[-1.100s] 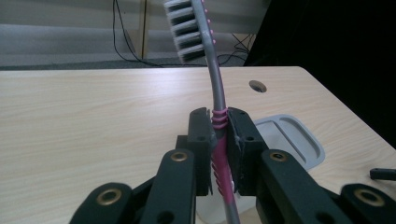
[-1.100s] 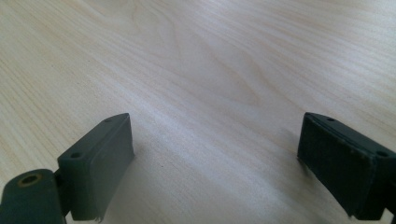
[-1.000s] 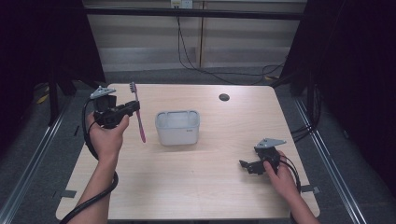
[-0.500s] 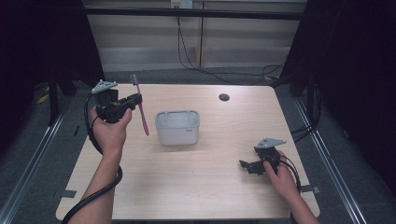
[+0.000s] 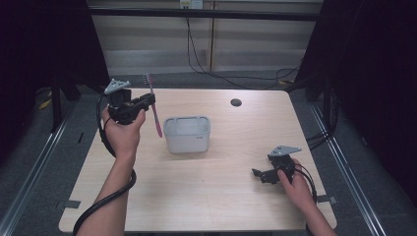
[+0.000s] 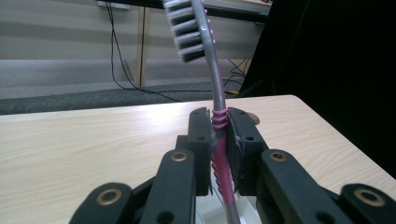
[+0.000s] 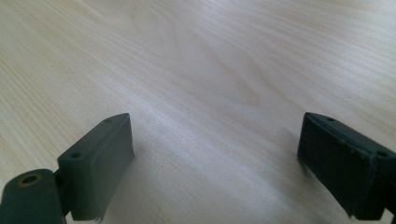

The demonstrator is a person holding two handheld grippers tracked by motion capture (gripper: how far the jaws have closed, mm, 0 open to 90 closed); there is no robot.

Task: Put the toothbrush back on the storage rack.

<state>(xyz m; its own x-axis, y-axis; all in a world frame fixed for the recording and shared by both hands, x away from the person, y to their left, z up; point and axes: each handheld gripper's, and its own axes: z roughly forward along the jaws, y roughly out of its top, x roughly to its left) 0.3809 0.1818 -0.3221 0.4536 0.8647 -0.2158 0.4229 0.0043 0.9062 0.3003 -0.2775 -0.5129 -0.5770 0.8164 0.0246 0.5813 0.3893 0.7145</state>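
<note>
A pink and grey toothbrush (image 5: 154, 105) stands nearly upright in the air, bristles up, just left of a pale grey cup-like holder (image 5: 187, 133) on the wooden table (image 5: 211, 196). My left gripper (image 5: 147, 102) is shut on its handle, held up above the table's left side. In the left gripper view the black pads clamp the ribbed pink grip of the toothbrush (image 6: 219, 135), with the bristle head above. My right gripper (image 5: 259, 174) rests low on the table at the front right, jaws wide apart with bare wood between them (image 7: 215, 154).
A small dark round hole (image 5: 236, 102) marks the table's far right part. Cables trail from both grippers off the table edges. Dark curtains stand at both sides, and metal rails run along the floor.
My left hand has shifted the toothbrush slightly right and toward the holder. The right gripper has stayed put.
</note>
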